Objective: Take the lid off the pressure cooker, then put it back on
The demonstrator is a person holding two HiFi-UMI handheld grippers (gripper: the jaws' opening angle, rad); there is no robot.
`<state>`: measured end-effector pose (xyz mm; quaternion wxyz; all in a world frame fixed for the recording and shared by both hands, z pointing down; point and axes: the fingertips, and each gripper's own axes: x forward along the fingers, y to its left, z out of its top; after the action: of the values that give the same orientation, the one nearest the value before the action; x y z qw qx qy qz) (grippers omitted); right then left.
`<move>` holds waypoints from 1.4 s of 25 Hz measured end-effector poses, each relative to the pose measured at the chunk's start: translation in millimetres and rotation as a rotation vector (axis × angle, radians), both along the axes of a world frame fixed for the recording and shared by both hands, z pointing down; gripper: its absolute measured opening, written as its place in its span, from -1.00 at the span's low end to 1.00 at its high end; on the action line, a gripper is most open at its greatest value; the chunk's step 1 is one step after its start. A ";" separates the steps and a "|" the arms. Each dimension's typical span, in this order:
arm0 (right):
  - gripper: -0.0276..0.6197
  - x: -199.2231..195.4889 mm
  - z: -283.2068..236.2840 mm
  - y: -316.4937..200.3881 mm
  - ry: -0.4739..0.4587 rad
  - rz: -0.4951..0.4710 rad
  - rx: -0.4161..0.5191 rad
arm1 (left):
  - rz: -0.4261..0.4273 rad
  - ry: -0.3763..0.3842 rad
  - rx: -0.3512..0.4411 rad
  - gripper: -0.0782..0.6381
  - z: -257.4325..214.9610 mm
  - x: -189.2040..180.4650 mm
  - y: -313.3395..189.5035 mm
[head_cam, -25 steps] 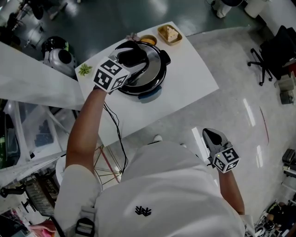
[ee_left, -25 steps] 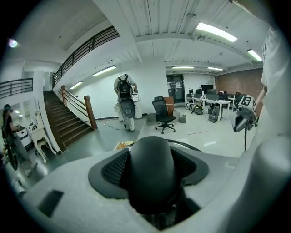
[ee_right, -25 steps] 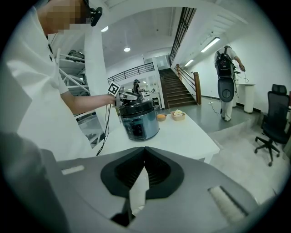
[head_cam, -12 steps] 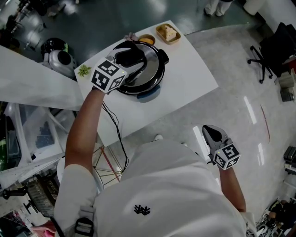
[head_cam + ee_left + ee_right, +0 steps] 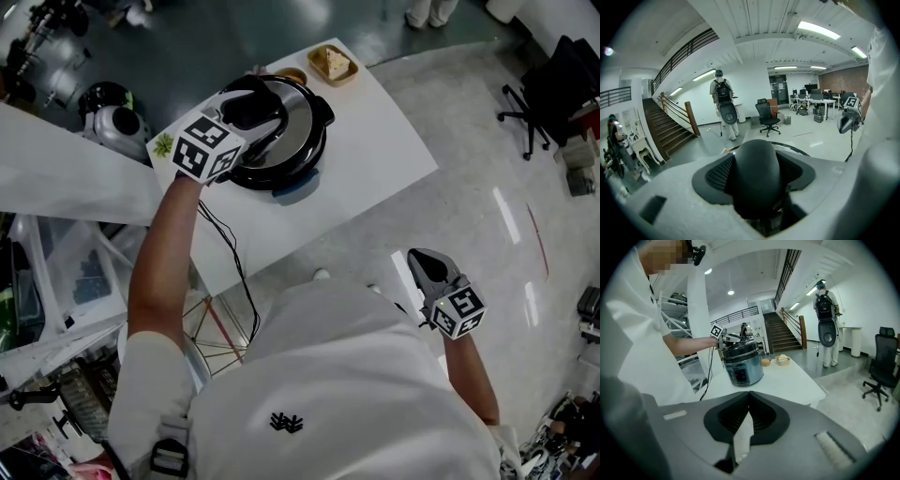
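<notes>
A pale, glossy floor point(image 5: 487, 216) surrounds a white worktop point(image 5: 375, 159), with a black office chair point(image 5: 539, 98) standing well apart from it at the right of the head view. The person in a white shirt point(image 5: 328, 394) stands at the near edge of the worktop, left arm stretched out over it and right arm bent low at the side.

The pressure cooker point(image 5: 743, 366) stands on the far left part of the worktop, a round steel-sided pot with a dark control panel on its front. Its lid point(image 5: 300, 127) sits on top of the pot, shiny metal with a dark rim.

The left tongs point(image 5: 248, 108) reach over the middle of the lid, and their jaws are closed around the lid's rounded black knob point(image 5: 756, 180), which fills the space between the ribbed pads. The right tongs point(image 5: 422, 262) hang beside the person's right hip, off the worktop and well apart from the cooker; their jaw tips meet and nothing is between them.

Just beyond the cooker, at the far corner of the worktop, are a square tan dish point(image 5: 330, 63) with a pale piece of food in it and a small bowl point(image 5: 292, 75) with orange contents. A small green sprig point(image 5: 164, 144) lies near the left corner, just beside the left tongs' marker cube point(image 5: 204, 148).
</notes>
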<state>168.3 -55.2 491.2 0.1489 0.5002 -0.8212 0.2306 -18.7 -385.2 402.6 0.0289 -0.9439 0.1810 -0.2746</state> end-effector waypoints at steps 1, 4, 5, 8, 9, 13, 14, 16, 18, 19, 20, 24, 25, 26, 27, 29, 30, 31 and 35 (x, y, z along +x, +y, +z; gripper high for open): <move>-0.88 0.5 0.5 1.2 -0.001 0.001 0.000 | 0.004 -0.006 0.005 0.01 -1.5 0.4 1.3; -0.88 -1.2 0.8 1.6 -0.005 -0.002 0.002 | 0.013 -0.020 0.001 0.01 -1.4 -0.7 3.9; -0.88 -2.5 0.6 0.9 -0.006 -0.005 0.003 | 0.012 -0.018 -0.005 0.01 -1.4 -1.9 4.1; -0.88 -4.4 0.6 -0.6 -0.007 -0.014 0.005 | -0.001 -0.002 -0.009 0.01 -6.4 -7.4 3.8; -0.88 -4.2 0.9 -0.9 -0.007 -0.016 0.005 | -0.004 0.001 -0.004 0.01 -8.9 -9.3 3.9; -0.87 -6.3 0.4 -0.6 -0.008 -0.025 0.011 | -0.008 0.000 0.004 0.01 -16.4 -16.8 8.1; -0.88 -7.0 0.0 -0.4 -0.008 -0.030 0.013 | -0.010 -0.003 0.007 0.01 -17.3 -18.9 10.1; -0.88 -8.2 -1.2 0.5 -0.008 -0.040 0.017 | -0.016 -0.002 0.009 0.01 -19.8 -23.9 14.6; -0.87 -10.2 -1.9 1.7 -0.008 -0.049 0.019 | -0.024 0.001 0.011 0.01 -23.1 -29.8 18.5; -0.88 -11.7 -2.1 1.8 -0.008 -0.055 0.019 | -0.029 0.001 0.012 0.01 -24.6 -33.3 20.0; -0.88 -13.3 -2.4 1.7 -0.008 -0.061 0.018 | -0.034 0.001 0.014 0.01 -26.0 -36.9 21.4; -0.88 -18.3 -4.7 2.9 -0.010 -0.089 0.019 | -0.055 0.005 0.013 0.01 -31.3 -49.3 29.4; -0.88 -20.5 -5.2 2.8 -0.009 -0.096 0.020 | -0.061 0.005 0.014 0.01 -32.4 -53.5 31.3; -0.88 -23.1 -5.7 2.7 -0.009 -0.104 0.022 | -0.069 0.007 0.015 0.01 -33.3 -58.5 32.9; -0.87 -25.8 -5.9 2.8 -0.008 -0.112 0.023 | -0.077 0.008 0.016 0.01 -34.3 -63.7 34.5; -0.88 -29.4 -6.5 4.2 -0.008 -0.126 0.022 | -0.094 0.013 0.015 0.01 -36.3 -73.0 38.1; -0.88 -30.1 -6.9 5.6 -0.007 -0.132 0.021 | -0.103 0.015 0.014 0.01 -37.2 -76.9 40.2; -0.88 -30.9 -7.1 7.5 -0.007 -0.137 0.020 | -0.111 0.015 0.014 0.01 -37.8 -80.9 42.8; -0.87 -36.6 -8.4 16.9 -0.006 -0.161 0.017 | -0.147 0.011 0.017 0.01 -39.9 -101.8 56.2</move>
<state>131.8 -38.3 482.7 0.1602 0.4331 -0.8612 0.2126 -120.5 -329.0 362.7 0.0160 -0.9293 0.2522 -0.2692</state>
